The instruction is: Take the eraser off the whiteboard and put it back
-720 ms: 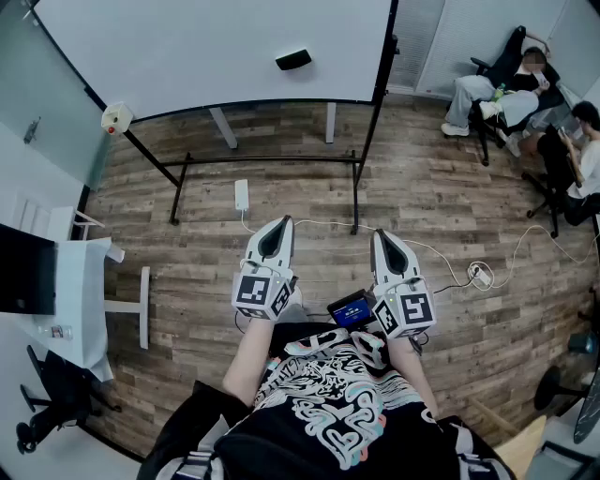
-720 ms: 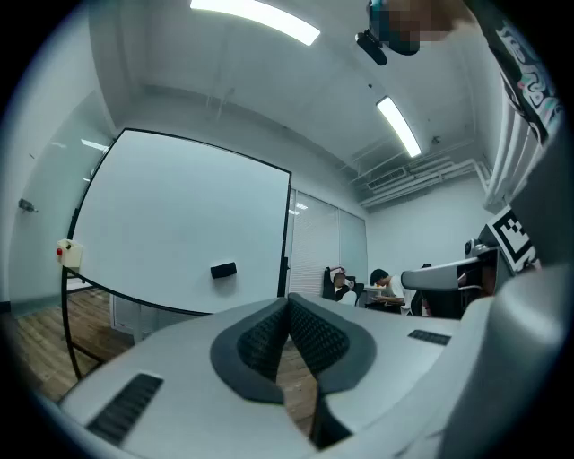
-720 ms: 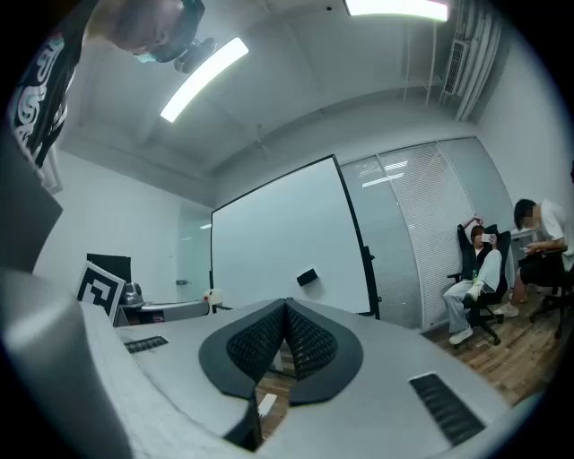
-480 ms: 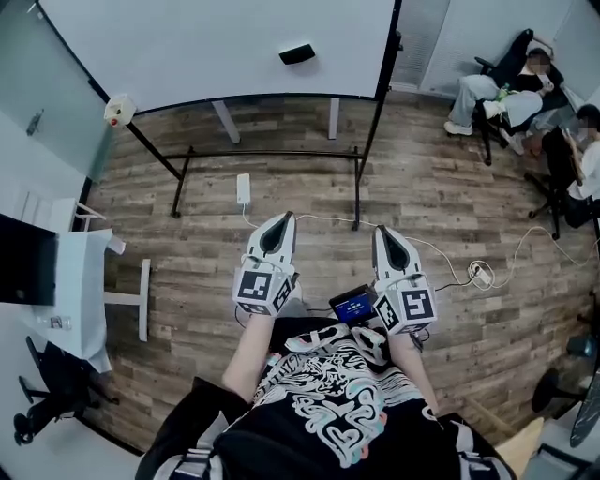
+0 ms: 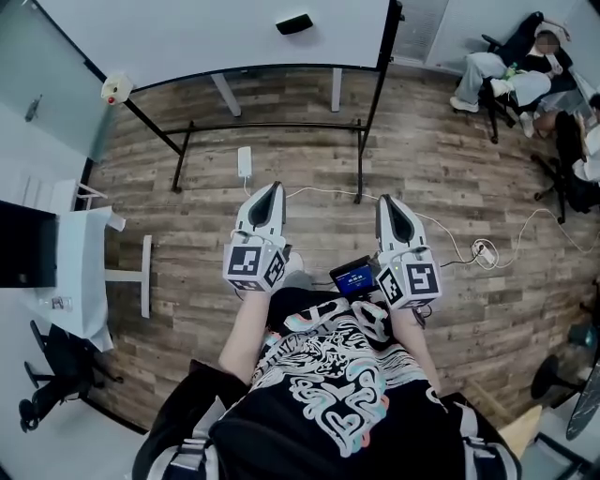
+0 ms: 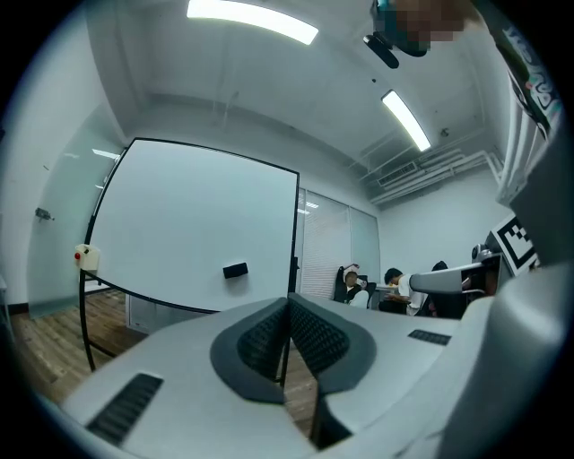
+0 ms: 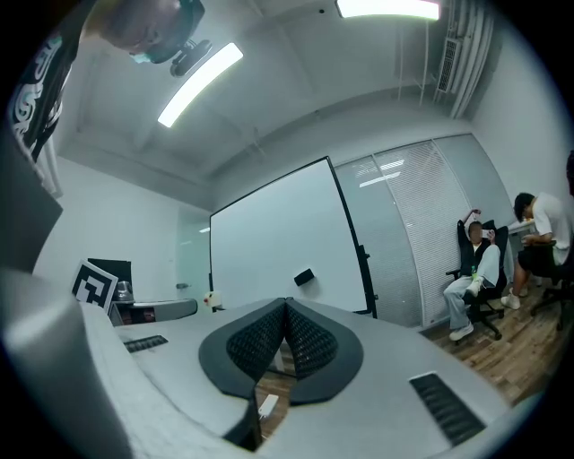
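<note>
A: Where is the eraser (image 5: 293, 23)?
B: It is stuck on the whiteboard (image 5: 187, 37), in its right half, well apart from both grippers. One eraser, one board.
A: And the grippers?
B: There are two. The left gripper (image 5: 270, 190) and the right gripper (image 5: 389, 203) point level towards the board, side by side above the wooden floor (image 5: 450, 187). Each has its jaws pressed together with nothing between them.
A: What does only the head view give?
B: A small lit screen (image 5: 354, 279) between the grippers, one white power strip (image 5: 244, 161) on the floor below the board, and a coiled cable (image 5: 481, 251).
A: And only the gripper views?
B: Ceiling light strips (image 6: 253, 20), two in each. In the right gripper view, two seated people (image 7: 475, 269) show at the right.
</note>
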`<action>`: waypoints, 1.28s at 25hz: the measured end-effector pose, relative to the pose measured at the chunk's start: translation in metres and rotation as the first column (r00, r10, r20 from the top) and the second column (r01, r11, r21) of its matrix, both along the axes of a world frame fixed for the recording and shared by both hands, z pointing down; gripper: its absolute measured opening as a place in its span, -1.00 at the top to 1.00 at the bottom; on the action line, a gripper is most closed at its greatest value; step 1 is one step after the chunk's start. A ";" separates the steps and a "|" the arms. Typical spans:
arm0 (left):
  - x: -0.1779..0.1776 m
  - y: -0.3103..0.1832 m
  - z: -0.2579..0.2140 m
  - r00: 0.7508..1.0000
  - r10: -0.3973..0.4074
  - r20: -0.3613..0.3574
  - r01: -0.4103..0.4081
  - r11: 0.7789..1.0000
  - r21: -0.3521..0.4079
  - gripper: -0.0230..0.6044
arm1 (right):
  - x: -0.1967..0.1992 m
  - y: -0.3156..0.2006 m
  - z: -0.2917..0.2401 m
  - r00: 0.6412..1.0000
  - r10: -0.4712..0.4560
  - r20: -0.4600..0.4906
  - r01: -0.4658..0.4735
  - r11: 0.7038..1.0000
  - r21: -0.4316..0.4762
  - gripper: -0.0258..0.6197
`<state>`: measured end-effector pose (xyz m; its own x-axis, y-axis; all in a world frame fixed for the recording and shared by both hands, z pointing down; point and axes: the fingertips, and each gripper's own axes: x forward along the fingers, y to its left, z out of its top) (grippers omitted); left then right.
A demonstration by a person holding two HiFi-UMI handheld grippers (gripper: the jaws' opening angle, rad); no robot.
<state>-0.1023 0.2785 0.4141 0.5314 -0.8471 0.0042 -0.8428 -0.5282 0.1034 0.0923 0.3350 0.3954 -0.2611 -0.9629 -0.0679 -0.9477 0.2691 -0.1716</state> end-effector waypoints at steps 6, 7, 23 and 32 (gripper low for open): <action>0.000 0.009 -0.005 1.000 -0.001 0.028 0.000 0.998 0.065 0.84 | 0.001 -0.004 0.006 1.000 -0.020 0.004 0.020 1.000 -0.015 0.85; 0.002 0.011 -0.008 0.998 0.009 0.060 -0.014 0.996 0.093 0.84 | 0.000 -0.006 0.006 1.000 -0.023 0.004 0.023 1.000 -0.017 0.85; 0.017 -0.061 0.006 0.995 0.029 0.091 -0.040 0.992 0.117 0.84 | 0.002 -0.077 0.035 0.999 -0.051 0.008 0.051 0.996 -0.075 0.85; 0.005 -0.174 0.004 1.000 0.007 -0.021 -0.005 0.993 0.115 0.84 | 0.000 -0.184 0.039 0.999 -0.041 -0.022 0.038 0.994 -0.099 0.85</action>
